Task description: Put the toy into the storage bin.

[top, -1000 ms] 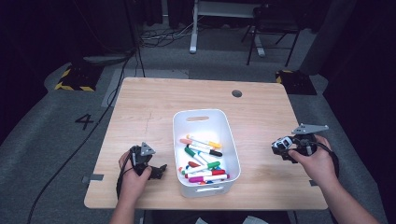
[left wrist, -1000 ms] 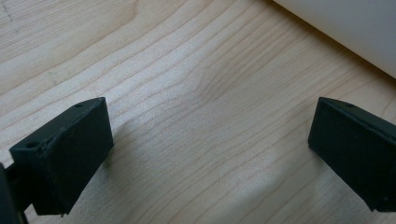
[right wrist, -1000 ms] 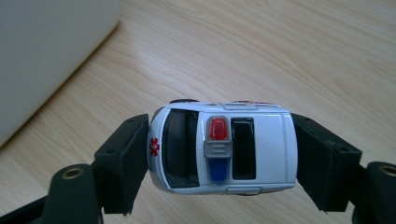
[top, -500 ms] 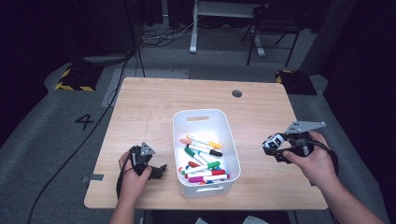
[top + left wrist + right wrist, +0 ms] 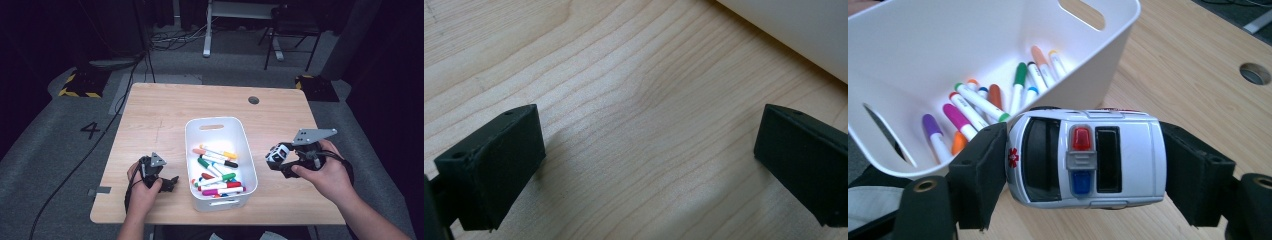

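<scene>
Many markers (image 5: 216, 170) in white bin (image 5: 218, 122), toy car (image 5: 1088, 157) gripped

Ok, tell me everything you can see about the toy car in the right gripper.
The toy car is a small white ambulance-style model, plastic by the look of it, with dark windows, a red and blue light bar on its roof and a red emblem near one end. The right gripper clamps it end to end between its black jaws, roof toward the camera, held above the table beside the white bin of markers.
</scene>
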Tool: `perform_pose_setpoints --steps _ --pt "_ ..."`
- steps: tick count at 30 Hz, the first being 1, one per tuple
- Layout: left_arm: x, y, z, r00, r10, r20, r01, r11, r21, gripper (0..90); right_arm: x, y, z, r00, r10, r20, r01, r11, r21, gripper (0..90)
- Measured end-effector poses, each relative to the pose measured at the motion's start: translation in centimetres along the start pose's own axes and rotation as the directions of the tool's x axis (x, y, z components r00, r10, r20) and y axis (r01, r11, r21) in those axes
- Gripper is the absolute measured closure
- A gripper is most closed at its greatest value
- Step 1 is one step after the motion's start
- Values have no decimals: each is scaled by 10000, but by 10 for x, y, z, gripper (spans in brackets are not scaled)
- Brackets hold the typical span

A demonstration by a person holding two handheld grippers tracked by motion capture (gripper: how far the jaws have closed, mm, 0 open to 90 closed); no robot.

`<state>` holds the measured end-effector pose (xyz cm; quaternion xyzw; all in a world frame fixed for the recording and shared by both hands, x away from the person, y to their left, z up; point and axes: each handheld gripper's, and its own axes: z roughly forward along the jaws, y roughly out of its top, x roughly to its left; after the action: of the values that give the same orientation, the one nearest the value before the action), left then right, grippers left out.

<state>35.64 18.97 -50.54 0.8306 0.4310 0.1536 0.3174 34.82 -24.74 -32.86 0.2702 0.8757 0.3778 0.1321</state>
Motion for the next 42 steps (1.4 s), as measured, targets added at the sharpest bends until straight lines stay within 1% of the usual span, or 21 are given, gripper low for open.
perform_pose_setpoints --steps 5,8,9,10,11,14,16,22,26,30,31,33,35,38,42 --pt "0 0 0 10000 0 0 0 10000 -2 1 10 10 4 9993 -283 -253 282 9996 -14 260" --pt "0 0 0 10000 2 -1 -2 10000 -2 1 16 14 8 9980 -478 -421 478 9989 -7 260" --pt "0 0 0 10000 -2 -4 2 10000 -10 1 18 16 9 9974 -478 -547 477 9989 -42 260" --pt "0 0 0 10000 -1 0 1 10000 -1 1 20 17 11 9970 -526 -574 526 9986 -27 260" --pt "0 0 0 10000 -3 0 3 10000 -4 1 21 18 12 9957 -644 -662 644 9979 -22 260" --pt "0 0 0 10000 -3 1 3 10000 -2 1 26 22 17 9949 -583 -818 587 9983 31 260" --pt "0 0 0 10000 1 0 -1 10000 -3 1 28 25 20 9934 -739 -877 747 9972 62 260" --pt "0 0 0 10000 -1 0 1 10000 -3 1 35 31 30 9906 -824 -1095 850 9962 196 260" --pt "0 0 0 10000 0 1 0 10000 -5 1 40 32 36 9870 -935 -1306 979 9948 276 260" --pt "0 0 0 10000 1 0 -1 10000 -3 1 46 31 43 9825 -1161 -1458 1242 9911 480 260" --pt "0 0 0 10000 0 1 0 10000 -3 1 48 31 45 9822 -1114 -1514 1203 9914 508 259" --pt "0 0 0 10000 0 0 0 10000 -2 1 50 30 48 9777 -1337 -1621 1444 9879 567 259" --pt "0 0 0 10000 1 0 -1 10000 -2 1 53 30 50 9745 -1441 -1723 1574 9853 666 259" --pt "0 0 0 10000 0 1 0 10000 -2 1 55 29 55 9666 -1699 -1917 1870 9795 750 259" --pt "0 0 0 10000 3 0 -3 10000 -1 1 59 27 61 9608 -1811 -2097 2029 9753 872 259"
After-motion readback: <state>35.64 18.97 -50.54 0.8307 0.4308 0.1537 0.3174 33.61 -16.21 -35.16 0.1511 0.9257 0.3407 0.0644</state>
